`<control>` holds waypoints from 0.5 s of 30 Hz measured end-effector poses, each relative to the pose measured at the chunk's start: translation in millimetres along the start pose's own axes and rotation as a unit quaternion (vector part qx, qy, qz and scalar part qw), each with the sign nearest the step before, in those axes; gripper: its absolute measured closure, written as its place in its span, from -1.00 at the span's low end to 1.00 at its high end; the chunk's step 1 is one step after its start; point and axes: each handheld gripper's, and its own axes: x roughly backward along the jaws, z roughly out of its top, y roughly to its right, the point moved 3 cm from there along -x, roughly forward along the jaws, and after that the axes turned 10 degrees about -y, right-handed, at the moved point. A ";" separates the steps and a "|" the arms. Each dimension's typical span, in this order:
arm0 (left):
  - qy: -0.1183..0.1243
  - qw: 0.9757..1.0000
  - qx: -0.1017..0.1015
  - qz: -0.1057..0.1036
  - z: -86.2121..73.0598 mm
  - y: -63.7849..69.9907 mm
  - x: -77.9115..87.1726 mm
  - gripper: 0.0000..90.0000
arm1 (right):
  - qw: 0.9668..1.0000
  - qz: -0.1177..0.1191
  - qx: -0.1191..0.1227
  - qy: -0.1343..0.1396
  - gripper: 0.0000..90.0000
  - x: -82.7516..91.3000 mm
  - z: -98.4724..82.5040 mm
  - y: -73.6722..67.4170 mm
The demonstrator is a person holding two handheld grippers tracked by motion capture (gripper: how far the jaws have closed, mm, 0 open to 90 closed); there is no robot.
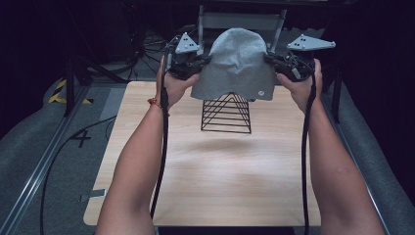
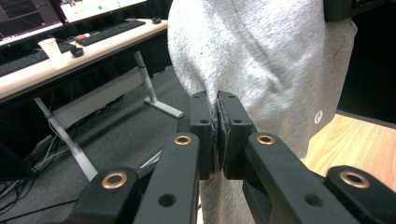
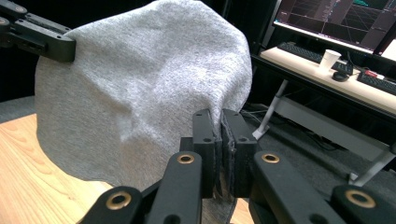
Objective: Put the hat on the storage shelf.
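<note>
Both forearms reach forward over the table, raised above its far edge. The left gripper [image 1: 198, 62] and right gripper [image 1: 274, 61] face each other, level, jaws pinched tight on cloth. Each hand wraps its gripper's body from below, cables trailing along the arms.

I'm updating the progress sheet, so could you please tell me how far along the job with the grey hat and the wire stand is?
Done: both tools are clamped on the grey hat, the left tool and the right tool at opposite edges. In hand: the hat hangs stretched between them above the black wire stand, seemingly not resting on it. Left, probably: lowering it onto the stand and letting go.
</note>
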 end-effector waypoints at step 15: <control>0.001 1.000 -0.005 -0.023 5.4 6.8 7.4 0.91 | 1.000 -0.001 0.013 -0.007 0.90 9.3 -0.9 -3.2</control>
